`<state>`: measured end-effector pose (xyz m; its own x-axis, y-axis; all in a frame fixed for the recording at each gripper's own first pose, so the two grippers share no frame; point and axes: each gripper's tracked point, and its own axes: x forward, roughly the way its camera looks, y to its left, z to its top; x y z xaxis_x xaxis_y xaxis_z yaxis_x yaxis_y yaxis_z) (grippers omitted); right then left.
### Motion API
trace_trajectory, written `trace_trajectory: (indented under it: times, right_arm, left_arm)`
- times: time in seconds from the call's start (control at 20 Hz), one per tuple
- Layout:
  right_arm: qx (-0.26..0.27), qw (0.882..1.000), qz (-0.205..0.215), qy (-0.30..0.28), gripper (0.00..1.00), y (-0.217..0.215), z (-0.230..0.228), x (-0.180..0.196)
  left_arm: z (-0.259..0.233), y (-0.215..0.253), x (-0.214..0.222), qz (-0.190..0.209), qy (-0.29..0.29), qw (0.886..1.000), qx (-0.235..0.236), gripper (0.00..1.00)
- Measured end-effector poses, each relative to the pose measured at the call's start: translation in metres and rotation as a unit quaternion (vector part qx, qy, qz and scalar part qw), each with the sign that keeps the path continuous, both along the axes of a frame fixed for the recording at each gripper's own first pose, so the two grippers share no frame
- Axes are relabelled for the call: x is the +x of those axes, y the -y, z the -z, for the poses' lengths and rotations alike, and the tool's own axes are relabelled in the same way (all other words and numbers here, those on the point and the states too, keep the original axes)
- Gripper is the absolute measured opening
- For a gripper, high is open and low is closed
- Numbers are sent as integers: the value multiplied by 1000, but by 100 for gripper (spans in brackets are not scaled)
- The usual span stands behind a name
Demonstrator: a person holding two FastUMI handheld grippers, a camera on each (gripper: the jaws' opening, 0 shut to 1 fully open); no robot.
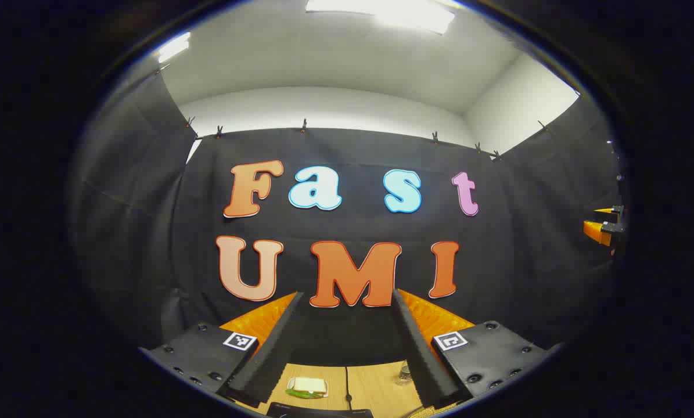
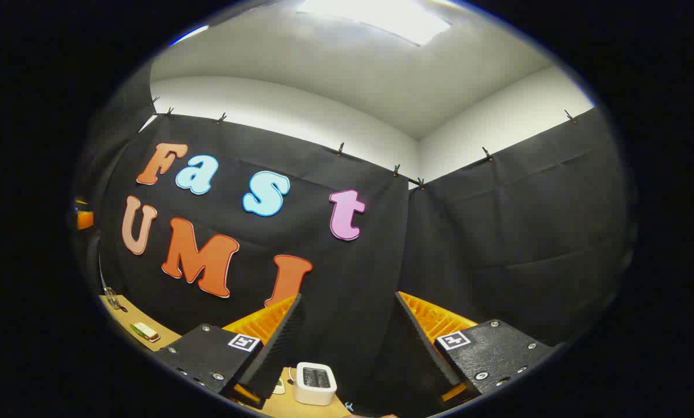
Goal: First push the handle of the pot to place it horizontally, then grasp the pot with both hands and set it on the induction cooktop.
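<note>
Bright ceiling panels (image 1: 407, 14) glare overhead in both sharp views; fisheye distortion curves the dim booth walls toward the edges.

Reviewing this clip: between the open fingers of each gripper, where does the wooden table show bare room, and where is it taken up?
Left gripper: bare wooden table lies between the cable and the small glass; the plate of food and a dark flat edge crowd the rest. Right gripper: the white toaster fills the gap, leaving thin strips of wood.
</note>
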<state>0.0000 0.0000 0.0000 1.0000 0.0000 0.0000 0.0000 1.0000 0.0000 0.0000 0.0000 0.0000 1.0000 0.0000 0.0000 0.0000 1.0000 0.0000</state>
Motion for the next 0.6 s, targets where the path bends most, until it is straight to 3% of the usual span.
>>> trace_trajectory:
  times: [0.35, 0.6]
  right_arm:
    - [-5, 999, 30, -9, 95, 27, 6, -11]
    - [-1, 1000, 28, -13, 97, 26, 13, -12]
  left_arm:
    - [3, 8, 4, 1, -1, 1000, -11, 95]
    - [5, 8, -1, -2, -5, 1000, -9, 97]
